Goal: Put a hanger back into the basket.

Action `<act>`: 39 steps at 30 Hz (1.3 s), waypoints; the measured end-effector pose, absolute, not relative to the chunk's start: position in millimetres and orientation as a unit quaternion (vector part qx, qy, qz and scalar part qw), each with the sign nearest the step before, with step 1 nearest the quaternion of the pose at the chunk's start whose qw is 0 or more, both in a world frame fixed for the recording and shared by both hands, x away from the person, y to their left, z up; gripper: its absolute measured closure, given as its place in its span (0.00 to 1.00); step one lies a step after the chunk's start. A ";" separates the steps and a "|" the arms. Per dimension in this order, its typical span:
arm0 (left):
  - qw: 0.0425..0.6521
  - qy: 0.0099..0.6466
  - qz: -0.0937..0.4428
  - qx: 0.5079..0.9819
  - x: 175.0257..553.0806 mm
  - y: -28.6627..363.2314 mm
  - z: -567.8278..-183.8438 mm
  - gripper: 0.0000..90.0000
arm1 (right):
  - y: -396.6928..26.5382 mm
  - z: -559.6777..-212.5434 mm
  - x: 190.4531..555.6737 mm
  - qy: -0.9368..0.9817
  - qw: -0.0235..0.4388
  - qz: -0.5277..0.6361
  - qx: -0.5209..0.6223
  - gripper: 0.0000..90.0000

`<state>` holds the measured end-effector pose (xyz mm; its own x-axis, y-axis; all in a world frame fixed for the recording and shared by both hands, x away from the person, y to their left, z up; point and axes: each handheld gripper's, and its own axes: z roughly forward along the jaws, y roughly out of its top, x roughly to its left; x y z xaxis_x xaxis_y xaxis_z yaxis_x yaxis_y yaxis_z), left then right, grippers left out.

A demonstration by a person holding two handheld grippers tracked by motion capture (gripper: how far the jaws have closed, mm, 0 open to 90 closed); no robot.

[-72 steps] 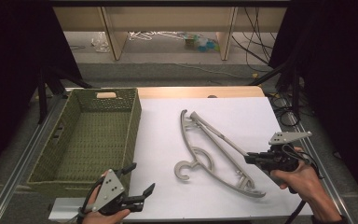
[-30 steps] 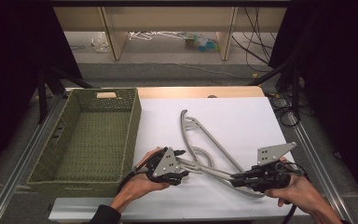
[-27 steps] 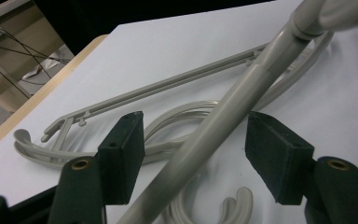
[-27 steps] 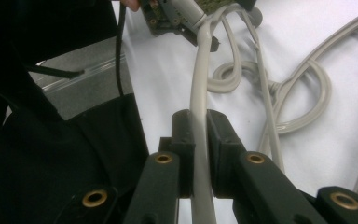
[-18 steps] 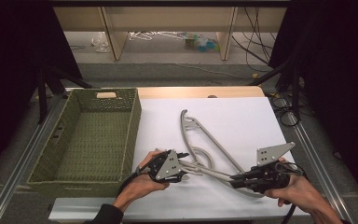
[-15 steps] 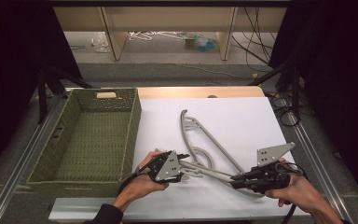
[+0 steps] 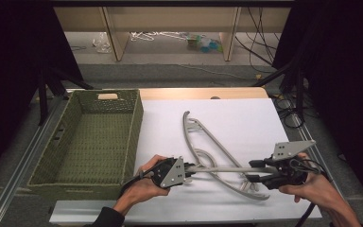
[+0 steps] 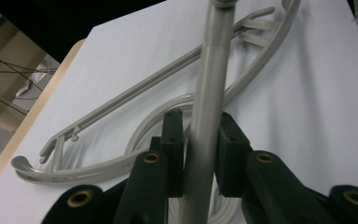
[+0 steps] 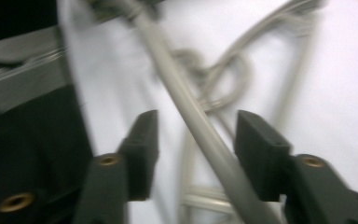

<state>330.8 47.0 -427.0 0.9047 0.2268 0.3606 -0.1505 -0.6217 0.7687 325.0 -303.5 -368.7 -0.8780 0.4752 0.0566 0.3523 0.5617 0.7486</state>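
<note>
I have the white table (image 7: 246,118) in front of me, with the green woven basket (image 7: 80,137) standing on its left part, well off to the left of my left gripper (image 7: 185,171) and apart from everything I am handling. On the white surface lie grey plastic hangers (image 7: 203,137), one curved across the other, their hooks tangled just beyond my left fingers (image 8: 173,140); in the left gripper view the lying hanger arches away past both jaw tips on the table. The thing in hand is a grey hanger bar (image 7: 222,168), which runs level between my two grippers, from the left one across to the right gripper (image 7: 254,171). My left jaws have just been closing and now clamp that bar: in the left gripper view it rises straight up between the two pads, and both pads press against its sides. My right jaws have just been opening: in the right gripper view, which is blurred, the bar (image 9: 200,135) slants up through the gap between them, with daylight on either side, so the right fingers (image 9: 261,140) stand apart from it and grip nothing. In the high view my right hand (image 7: 312,187) sits near the table's right edge, my left hand (image 7: 144,184) near the basket's near corner.
</note>
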 end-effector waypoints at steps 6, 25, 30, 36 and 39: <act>0.421 0.056 0.197 0.883 326.4 41.7 -414.8 0.88 | -311.9 -347.2 322.4 0.847 0.142 0.434 0.272 0.39; 0.463 0.228 0.119 0.848 326.1 64.3 -374.0 0.88 | -276.8 -380.2 312.9 0.852 0.105 0.437 0.269 0.37; 0.492 0.245 0.113 0.828 326.2 82.4 -352.0 0.88 | -272.1 -403.7 311.0 0.852 0.092 0.431 0.280 0.36; 0.521 0.268 0.121 0.801 327.6 107.4 -325.6 0.88 | -268.4 -413.6 309.9 0.860 0.080 0.423 0.276 0.35; 0.534 0.284 0.127 0.786 329.5 124.8 -308.9 0.88 | -268.4 -413.6 309.7 0.860 0.078 0.422 0.275 0.35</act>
<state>329.5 124.8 -308.9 0.8069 0.5815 -0.1036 0.3107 -0.2687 0.9117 309.7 -268.4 -413.6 -0.8363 0.5395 0.0975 0.4070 0.4919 0.7697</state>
